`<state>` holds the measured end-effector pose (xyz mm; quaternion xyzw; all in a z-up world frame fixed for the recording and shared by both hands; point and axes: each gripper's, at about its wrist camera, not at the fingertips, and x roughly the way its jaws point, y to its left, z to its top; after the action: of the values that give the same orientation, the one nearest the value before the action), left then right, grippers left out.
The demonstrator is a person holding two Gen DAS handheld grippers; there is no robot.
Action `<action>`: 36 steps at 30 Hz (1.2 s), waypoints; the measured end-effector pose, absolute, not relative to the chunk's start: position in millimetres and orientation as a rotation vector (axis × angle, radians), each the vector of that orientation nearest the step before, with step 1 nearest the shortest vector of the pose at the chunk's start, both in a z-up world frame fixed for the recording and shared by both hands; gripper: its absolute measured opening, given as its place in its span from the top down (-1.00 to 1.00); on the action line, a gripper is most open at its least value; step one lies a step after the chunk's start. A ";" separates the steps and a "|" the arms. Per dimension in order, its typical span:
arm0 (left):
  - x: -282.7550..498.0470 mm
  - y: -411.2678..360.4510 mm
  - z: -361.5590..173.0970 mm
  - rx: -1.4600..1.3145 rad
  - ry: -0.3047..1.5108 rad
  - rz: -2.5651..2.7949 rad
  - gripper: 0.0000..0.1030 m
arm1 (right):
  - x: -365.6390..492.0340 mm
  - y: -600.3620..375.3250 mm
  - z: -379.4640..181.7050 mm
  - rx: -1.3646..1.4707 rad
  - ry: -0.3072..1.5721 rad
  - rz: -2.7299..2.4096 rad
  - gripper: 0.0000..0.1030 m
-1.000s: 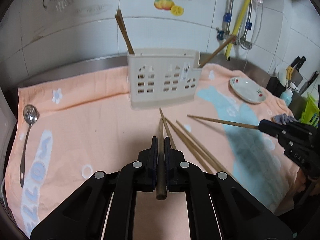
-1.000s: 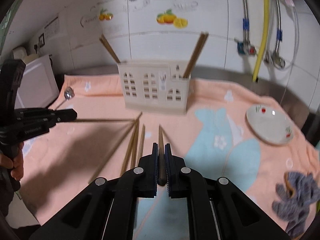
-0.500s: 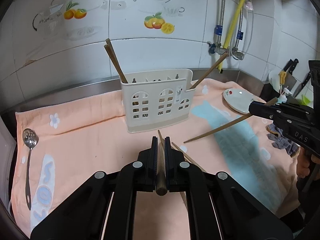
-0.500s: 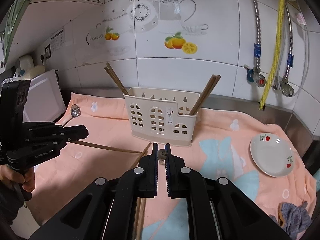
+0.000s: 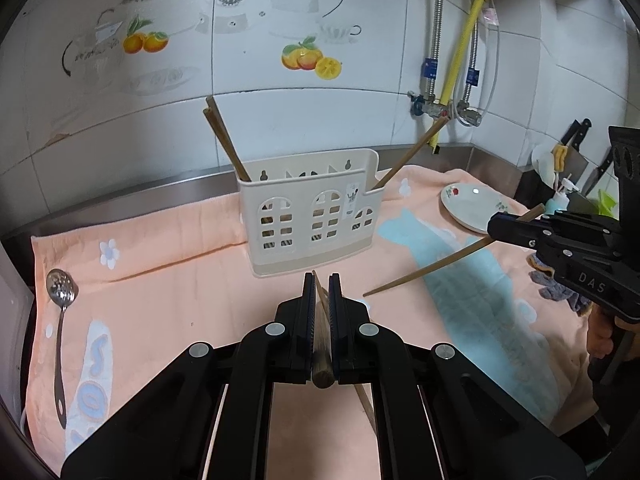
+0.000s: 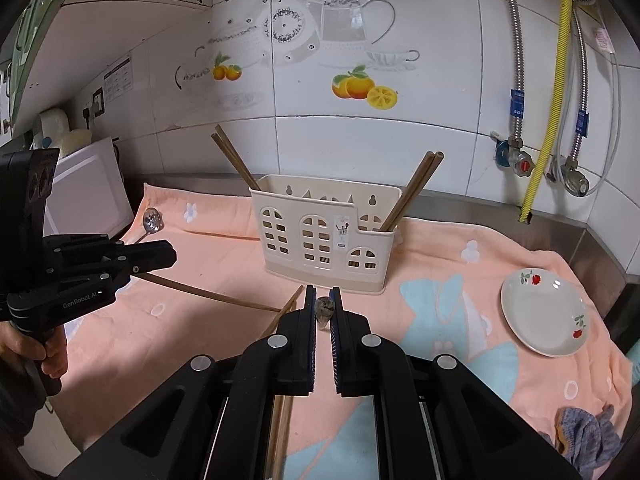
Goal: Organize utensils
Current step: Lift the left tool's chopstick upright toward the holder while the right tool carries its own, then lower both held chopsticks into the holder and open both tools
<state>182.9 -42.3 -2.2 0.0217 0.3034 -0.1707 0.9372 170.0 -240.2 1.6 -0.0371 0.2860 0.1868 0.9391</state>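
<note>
Left wrist view. Left gripper (image 5: 322,300): fingers clamped on a wooden chopstick (image 5: 322,360), blunt end toward the camera, tip toward 12 o'clock. Cream plastic utensil holder (image 5: 310,226): upright on the peach towel (image 5: 160,292) covering the table, at 12 o'clock from the gripper, close to it. Two chopsticks (image 5: 224,140) lean out of its left compartment toward 11 o'clock; another chopstick (image 5: 412,152) leans from the right end toward 1 o'clock. Right gripper (image 5: 552,236): at 3 o'clock, fingers clamped on a chopstick (image 5: 424,270) slanting down toward 8 o'clock, tip above the towel. Slotted spoon (image 5: 61,320): flat on the towel at 9 o'clock, bowl away from the camera. White plate (image 5: 474,208): at 2 o'clock, on the towel. Grey cloth (image 5: 556,288): at 3 o'clock, partly behind the right gripper.

Right wrist view. Right gripper (image 6: 323,308): fingers closed on its chopstick (image 6: 324,309), seen end-on. Holder (image 6: 326,236): at 12 o'clock, chopstick pairs leaning from both ends. Left gripper (image 6: 160,258): at 9 o'clock, held by a hand (image 6: 36,354), clamped on its chopstick (image 6: 208,296). Loose chopsticks (image 6: 286,312): lying on the towel just left of the right fingers. Plate (image 6: 546,312): at 3 o'clock. Spoon (image 6: 152,220): at 10 o'clock. Cloth (image 6: 586,438): at 4 o'clock.
</note>
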 end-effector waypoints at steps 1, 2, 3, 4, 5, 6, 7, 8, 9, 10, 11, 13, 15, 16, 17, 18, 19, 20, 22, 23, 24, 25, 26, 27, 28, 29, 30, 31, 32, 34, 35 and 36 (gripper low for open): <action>183.4 -42.9 -0.4 0.046 0.618 -0.352 0.90 | 170.4 -240.2 2.5 -0.076 0.584 0.384 0.88; 184.2 -43.6 2.0 0.047 0.613 -0.356 0.90 | 171.1 -240.4 3.8 -0.074 0.584 0.387 0.88; 185.0 -44.2 4.4 0.052 0.609 -0.358 0.90 | 172.4 -240.7 5.9 -0.072 0.584 0.391 0.88; 186.1 -44.6 7.3 0.057 0.603 -0.359 0.90 | 173.5 -240.9 8.0 -0.071 0.582 0.393 0.88; 187.5 -45.3 10.4 0.060 0.598 -0.362 0.90 | 175.0 -241.2 10.8 -0.070 0.581 0.396 0.88; 189.3 -45.6 14.3 0.063 0.592 -0.366 0.91 | 176.3 -241.8 13.3 -0.069 0.579 0.398 0.88; 190.9 -46.3 17.7 0.068 0.587 -0.369 0.91 | 178.0 -242.1 16.7 -0.069 0.577 0.402 0.88; 192.7 -47.2 20.7 0.073 0.583 -0.373 0.91 | 179.9 -242.3 19.7 -0.069 0.576 0.404 0.88; 195.0 -47.7 23.6 0.078 0.580 -0.377 0.91 | 181.5 -242.1 22.7 -0.068 0.574 0.406 0.88; 197.1 -48.1 26.1 0.079 0.579 -0.382 0.91 | 183.6 -242.1 26.4 -0.068 0.572 0.410 0.88; 199.3 -48.7 28.5 0.078 0.579 -0.387 0.91 | 185.9 -241.9 30.4 -0.069 0.571 0.414 0.88; 204.5 -51.2 35.1 0.093 0.571 -0.389 0.91 | 190.3 -241.4 37.9 -0.070 0.568 0.422 0.88; 208.4 -53.7 42.2 0.103 0.563 -0.398 0.91 | 194.6 -241.1 46.1 -0.074 0.564 0.429 0.88; 210.2 -54.5 44.5 0.105 0.561 -0.401 0.91 | 197.0 -240.8 51.2 -0.077 0.559 0.433 0.88; 212.1 -55.7 47.7 0.111 0.557 -0.403 0.91 | 199.6 -240.4 56.4 -0.082 0.554 0.434 0.88; 214.5 -57.1 51.6 0.121 0.551 -0.403 0.91 | 201.7 -240.5 60.3 -0.085 0.550 0.436 0.88; 217.3 -58.0 55.8 0.124 0.548 -0.407 0.91 | 203.7 -240.1 64.5 -0.086 0.548 0.439 0.88; 219.5 -59.1 57.8 0.125 0.547 -0.410 0.91 | 206.0 -239.9 68.9 -0.087 0.546 0.442 0.88; 225.1 -60.6 66.4 0.135 0.538 -0.411 0.91 | 211.4 -239.7 78.4 -0.091 0.542 0.445 0.88; 228.7 -60.6 72.6 0.136 0.532 -0.412 0.91 | 215.2 -240.0 83.8 -0.094 0.539 0.444 0.88; 231.8 -60.0 78.5 0.133 0.525 -0.414 0.91 | 217.4 -240.2 87.2 -0.096 0.537 0.442 0.88; 233.9 -59.2 83.1 0.131 0.519 -0.415 0.91 | 220.2 -240.4 91.8 -0.099 0.534 0.441 0.88; 236.8 -59.4 89.7 0.130 0.510 -0.416 0.91 | 224.1 -240.8 97.7 -0.103 0.531 0.438 0.88; 240.1 -59.3 98.8 0.131 0.495 -0.416 0.91 | 226.6 -241.3 102.4 -0.105 0.527 0.435 0.88; 242.7 -59.9 107.2 0.132 0.481 -0.417 0.91 | 229.6 -242.2 107.2 -0.108 0.524 0.432 0.88; 245.1 -60.1 115.0 0.135 0.467 -0.416 0.91 | 232.2 -243.1 112.2 -0.110 0.520 0.428 0.88; 247.6 -61.0 125.2 0.139 0.446 -0.414 0.91 | 234.9 -244.8 116.0 -0.109 0.516 0.425 0.88; 249.5 -61.6 133.1 0.142 0.431 -0.413 0.91 | 238.3 -246.5 120.8 -0.105 0.512 0.422 0.88; 251.7 -62.7 141.1 0.146 0.416 -0.412 0.91 | 241.2 -248.0 124.2 -0.102 0.510 0.420 0.88; 257.2 -64.5 158.5 0.150 0.383 -0.409 0.91 | 248.0 -251.6 133.2 -0.090 0.508 0.421 0.88; 259.4 -65.3 164.8 0.152 0.371 -0.406 0.91 | 251.6 -253.4 138.2 -0.089 0.505 0.416 0.88; 263.2 -66.3 172.4 0.155 0.358 -0.400 0.91 | 254.2 -254.1 141.8 -0.089 0.504 0.414 0.88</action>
<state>263.2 -66.3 172.4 0.0766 0.1766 -0.1976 0.9612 254.2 -254.1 141.8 -0.0439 0.2474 0.2035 0.9463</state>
